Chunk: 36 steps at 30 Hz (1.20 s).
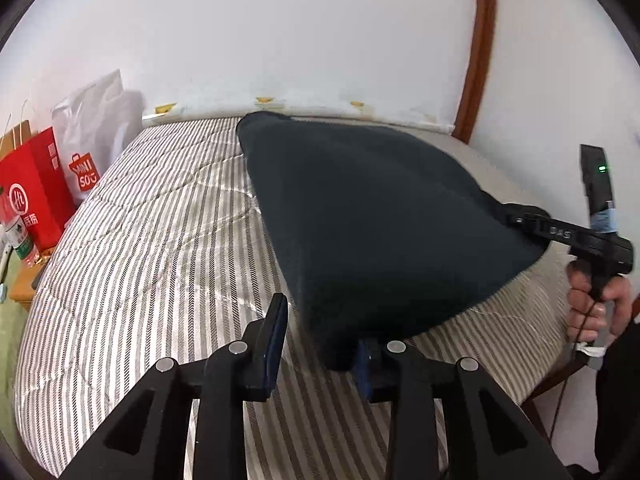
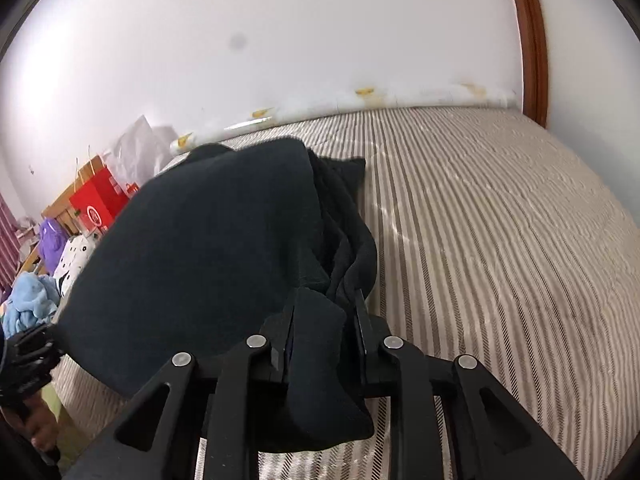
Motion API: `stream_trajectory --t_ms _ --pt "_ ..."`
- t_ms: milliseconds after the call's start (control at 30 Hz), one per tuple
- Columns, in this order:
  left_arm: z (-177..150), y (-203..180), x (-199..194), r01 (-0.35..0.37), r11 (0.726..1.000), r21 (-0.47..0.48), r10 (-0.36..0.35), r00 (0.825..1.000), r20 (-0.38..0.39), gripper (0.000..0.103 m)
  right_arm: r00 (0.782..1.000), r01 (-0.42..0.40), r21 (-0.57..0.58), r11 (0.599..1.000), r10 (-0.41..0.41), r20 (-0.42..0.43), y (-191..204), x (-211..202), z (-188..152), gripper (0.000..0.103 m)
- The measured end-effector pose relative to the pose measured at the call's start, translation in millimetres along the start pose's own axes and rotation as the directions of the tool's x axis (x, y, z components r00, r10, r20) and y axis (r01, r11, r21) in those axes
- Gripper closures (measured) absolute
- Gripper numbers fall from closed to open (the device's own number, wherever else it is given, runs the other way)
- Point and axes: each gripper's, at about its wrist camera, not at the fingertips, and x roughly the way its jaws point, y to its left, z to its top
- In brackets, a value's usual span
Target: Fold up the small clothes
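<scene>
A dark, navy-black garment (image 1: 372,216) is stretched out above the striped quilt (image 1: 140,240) of a bed. In the left wrist view my left gripper (image 1: 322,324) stands open. The garment's near corner hangs between its jaws against the right finger (image 1: 366,364), and the left pad (image 1: 276,320) is clear of the cloth. My right gripper (image 1: 510,214) holds the garment's right corner, with a hand (image 1: 596,300) on its grip. In the right wrist view the right gripper (image 2: 326,296) is shut on a bunched fold of the garment (image 2: 200,248). The left gripper (image 2: 36,344) shows at the lower left edge.
A red paper bag (image 1: 36,196) and a white shopping bag (image 1: 92,148) stand on a wooden stand left of the bed. A blue cloth (image 2: 28,300) and a purple item (image 2: 50,240) lie there too. A white wall and a brown door frame (image 1: 480,60) lie behind the bed.
</scene>
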Motion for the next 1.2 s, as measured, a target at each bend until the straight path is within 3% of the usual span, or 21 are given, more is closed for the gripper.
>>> stream_trajectory --t_ms 167,600,867,1100,1200 --pt "-3.8 20.1 -13.4 0.031 0.998 -0.054 -0.030 0.999 0.017 0.059 1.000 -0.008 -0.016 1.000 0.008 0.005 -2.1 -11.3 18.3 0.072" --pt "11.4 19.0 -28.1 0.041 0.998 -0.052 -0.042 0.999 -0.026 0.058 0.999 0.006 -0.077 0.997 -0.003 0.044 9.7 -0.3 102.8 0.066" --pt "22.6 33.5 -31.7 -0.028 0.995 -0.100 0.026 0.999 -0.019 0.056 0.999 -0.028 -0.088 0.996 0.026 -0.024 25.5 35.2 124.1 0.064" --pt "47.0 56.0 -7.0 -0.078 0.989 -0.122 0.078 0.997 -0.002 0.051 0.998 -0.033 -0.109 0.994 0.026 -0.066 33.9 64.2 135.4 0.048" --pt "56.0 65.0 7.5 -0.069 0.987 -0.143 0.069 0.998 -0.005 0.051 0.992 -0.054 -0.074 0.996 0.045 -0.114 31.8 87.8 142.1 0.047"
